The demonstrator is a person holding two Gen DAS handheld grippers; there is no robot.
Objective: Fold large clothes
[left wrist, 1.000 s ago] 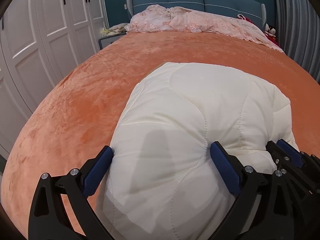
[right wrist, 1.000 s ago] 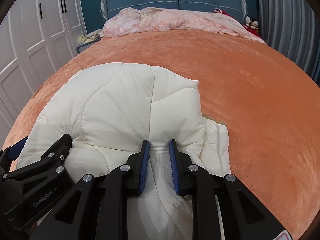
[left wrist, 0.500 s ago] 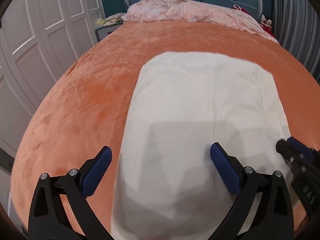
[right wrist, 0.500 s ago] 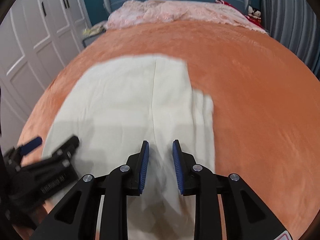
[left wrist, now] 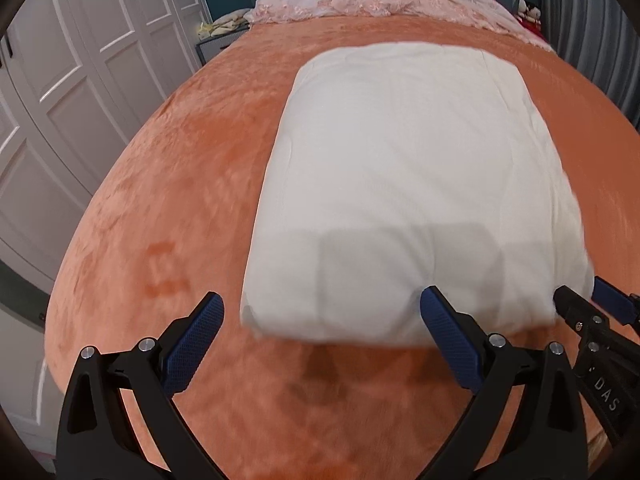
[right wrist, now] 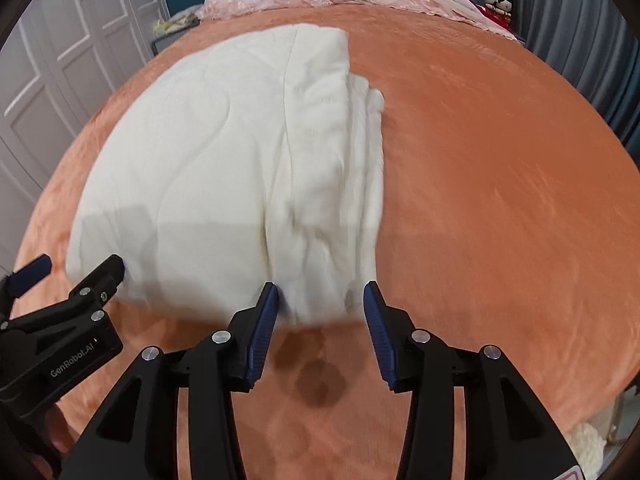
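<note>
A cream quilted garment (left wrist: 408, 184) lies folded into a thick rectangle on the orange bedspread (left wrist: 168, 184). My left gripper (left wrist: 320, 320) stands open just short of its near edge, with nothing pinched between the blue pads. In the right wrist view the same folded garment (right wrist: 224, 168) shows its layered right edge. My right gripper (right wrist: 320, 312) hovers at the garment's near right corner, its jaws opening and the pads off the cloth. Each gripper's tip shows at the edge of the other's view.
A pink lace cover (left wrist: 380, 0) is bunched at the headboard end of the bed. White wardrobe doors (left wrist: 80, 60) run along the left. A grey curtain (right wrist: 592, 40) hangs on the right. Bare bedspread (right wrist: 500, 180) stretches to the right of the garment.
The right gripper let go of the garment and its jaws spread. Both grippers drew back toward the near bed edge, and the garment now lies flat farther ahead of them.
</note>
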